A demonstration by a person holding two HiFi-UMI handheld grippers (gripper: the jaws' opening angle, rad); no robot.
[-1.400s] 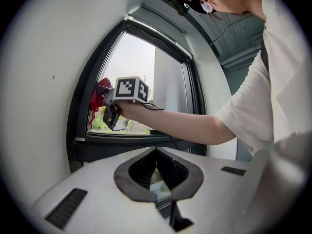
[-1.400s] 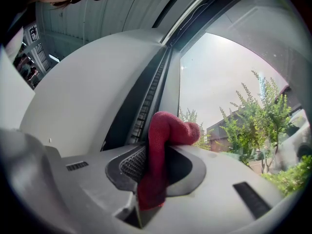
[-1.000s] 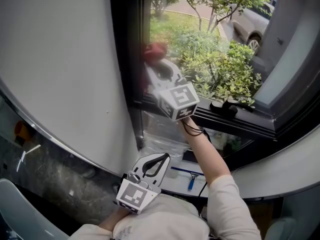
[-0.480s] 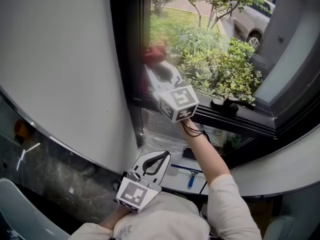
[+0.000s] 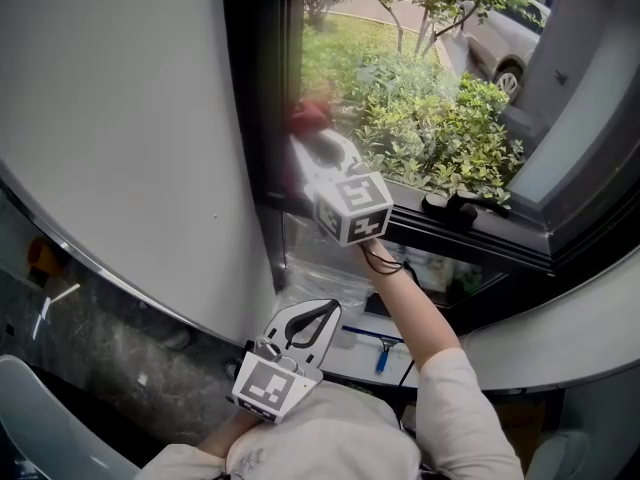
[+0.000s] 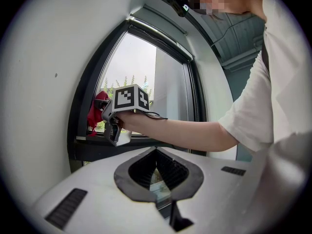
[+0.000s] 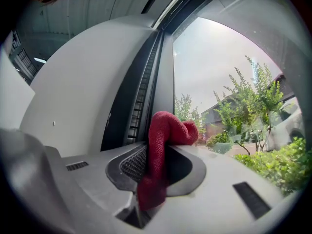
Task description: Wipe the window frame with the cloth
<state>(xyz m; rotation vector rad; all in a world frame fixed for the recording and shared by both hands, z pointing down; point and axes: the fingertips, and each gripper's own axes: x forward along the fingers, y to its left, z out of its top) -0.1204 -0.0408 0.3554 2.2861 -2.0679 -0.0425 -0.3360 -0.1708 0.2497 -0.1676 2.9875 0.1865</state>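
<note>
R gripper (image 5: 312,140) has slid a touch toward 6 o'clock w/ red cloth (image 7: 165,130) pinched in its jaws, window frame (image 7: 139,89) upright running 12–6 just at their 11 o'clock; L gripper (image 6: 157,172) well below, jaws together, empty.

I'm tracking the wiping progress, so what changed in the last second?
The right gripper, its jaws shut on the red cloth, slid slightly down the dark window frame toward the sill. The left gripper stayed low near the person's body, shut with nothing in it.
</note>
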